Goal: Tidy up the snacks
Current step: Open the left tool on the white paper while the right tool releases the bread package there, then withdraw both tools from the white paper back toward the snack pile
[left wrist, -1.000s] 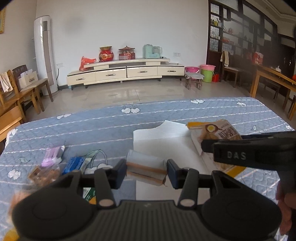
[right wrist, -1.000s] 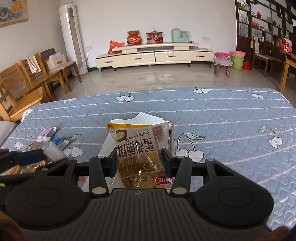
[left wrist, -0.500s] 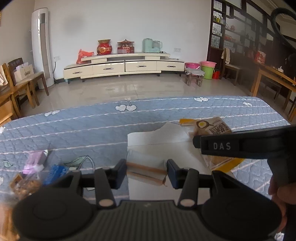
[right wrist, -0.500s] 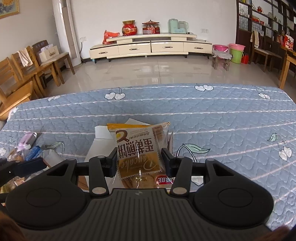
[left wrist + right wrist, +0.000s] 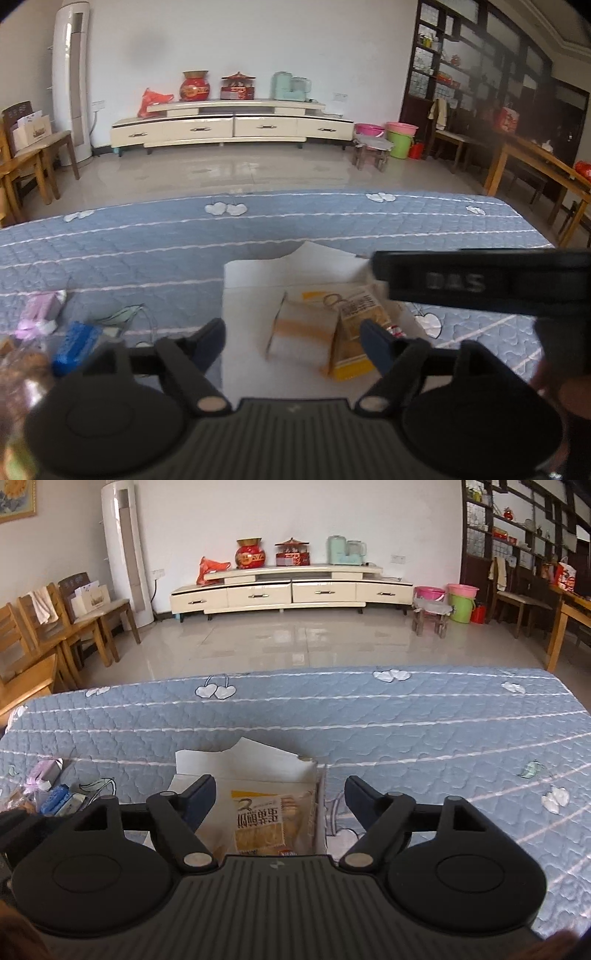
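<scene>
**Two snacks lie in the white box, both tongs wide apart**

At the far left of the desk (image 5: 155, 251), which wears a blue quilted cover, some small snacks sit in a loose bunch. There is a pink pack (image 5: 38, 310), a blue pack (image 5: 75, 347) just beside it, and a clear bag of brown bits (image 5: 22, 369) at the edge, too blurry to name.

Next comes the left tongs (image 5: 291, 341). Its two fingers are spread far apart and hold nothing.

Between and just past those fingers is the white box (image 5: 251, 273), open on top, with its flap standing up at the far side. Inside it lies a clear wrapped cake bar (image 5: 303, 328) with brown and pale stripes. Its long side runs left to right. Touching it on the right is the yellow pancake bag (image 5: 271, 823). Its long side points away from the cameras, and its yellow end is the far end in the right wrist view. The words on it read upside down there.

The right tongs (image 5: 280, 799) hangs over the box, above the bag. Its fingers are also spread wide and touch nothing. In the left wrist view its black body crosses the right side.
</scene>
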